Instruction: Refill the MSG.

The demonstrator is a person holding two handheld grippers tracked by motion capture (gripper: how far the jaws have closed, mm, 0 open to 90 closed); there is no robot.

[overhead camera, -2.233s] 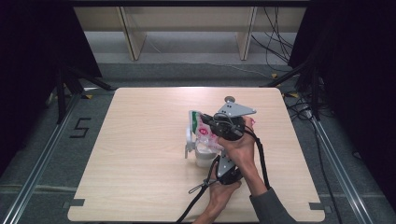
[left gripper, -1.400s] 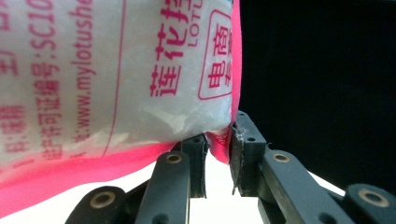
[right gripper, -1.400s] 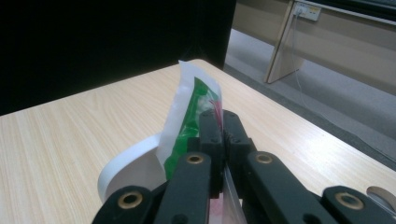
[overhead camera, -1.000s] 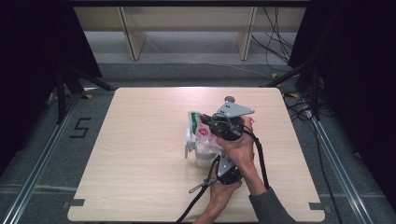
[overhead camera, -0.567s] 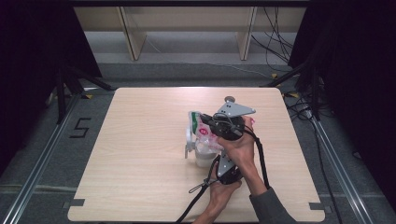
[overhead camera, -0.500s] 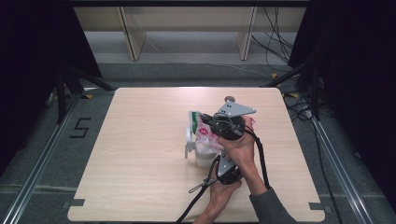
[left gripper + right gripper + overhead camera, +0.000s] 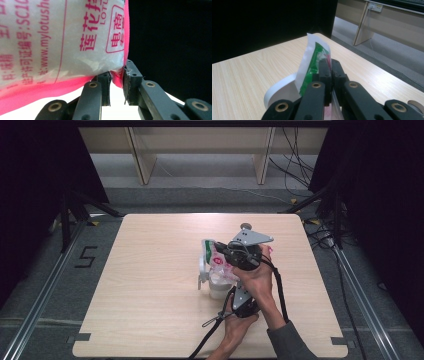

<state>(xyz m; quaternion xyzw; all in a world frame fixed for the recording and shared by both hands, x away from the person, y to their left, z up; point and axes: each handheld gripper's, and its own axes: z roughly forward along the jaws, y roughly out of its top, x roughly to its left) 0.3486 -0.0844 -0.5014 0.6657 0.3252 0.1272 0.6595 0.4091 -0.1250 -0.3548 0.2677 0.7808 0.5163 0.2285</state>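
pouch: a white and pink printed pouch (image 7: 216,256), with green print near its top, held up over the middle of the table (image 7: 150,285), right above a white jug (image 7: 212,282).
left tool: left tool (image 7: 116,82) pinches the pink sealed corner of the pouch between its 2 pads; the bulk of the pouch hangs above and to the left of the jaws in the left gripper view.
right tool: right tool (image 7: 329,67) is clenched tight on the pouch's upper edge, where the white and green film rises just past the jaw tips.
white jug: it stands on the table under the pouch, its curved handle showing just left of the jaws in the right gripper view; i cannot tell if the pouch touches its rim.
step in hand: by my guess the pouch is gripped at 2 points, ready for tearing open or tipping over the jug.
next move: it likely calls for pulling the 2 tools apart without letting either grip slip, keeping the mouth over the jug.
risk: contents could spill on the table if the pouch swings aside.
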